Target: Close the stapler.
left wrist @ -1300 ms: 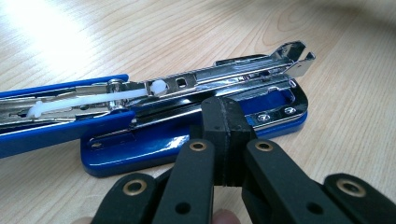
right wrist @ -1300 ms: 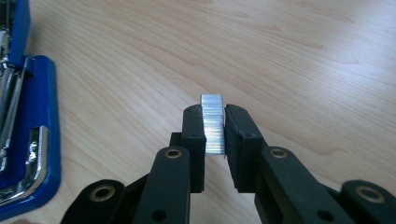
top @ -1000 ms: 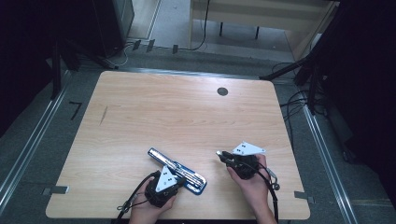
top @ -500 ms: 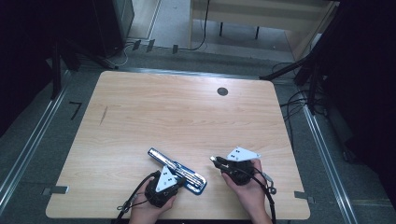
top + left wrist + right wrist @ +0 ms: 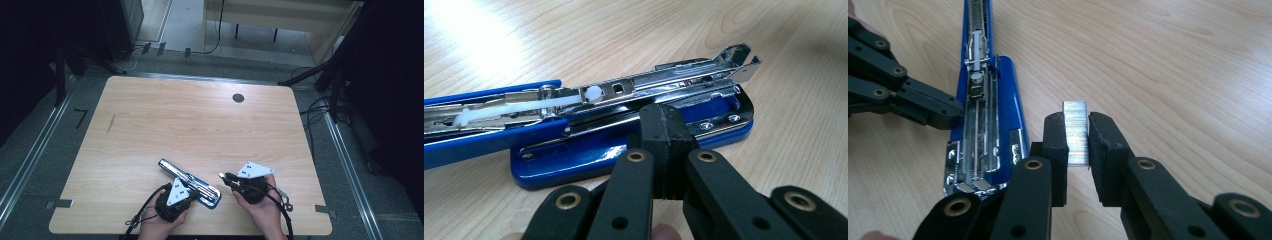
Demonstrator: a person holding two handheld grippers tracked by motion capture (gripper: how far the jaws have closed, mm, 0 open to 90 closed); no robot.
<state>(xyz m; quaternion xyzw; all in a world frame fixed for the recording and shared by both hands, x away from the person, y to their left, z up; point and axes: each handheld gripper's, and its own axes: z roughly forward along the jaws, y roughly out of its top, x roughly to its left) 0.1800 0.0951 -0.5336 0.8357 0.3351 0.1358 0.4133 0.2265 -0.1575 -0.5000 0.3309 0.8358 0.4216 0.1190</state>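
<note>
One opened stapler (image 5: 190, 183) lay on one table (image 5: 200, 125); the left gripper (image 5: 664, 145) was fully closed and empty against it, the right gripper (image 5: 1078, 142) pinched one strip of staples (image 5: 1076, 132).

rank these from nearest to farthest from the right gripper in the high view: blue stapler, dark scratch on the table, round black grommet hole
1. Blue stapler, lying open just left of the right gripper.
2. Round black grommet hole, at the table's far edge, almost straight ahead.
3. Dark scratch, far off toward the table's left side.
</note>
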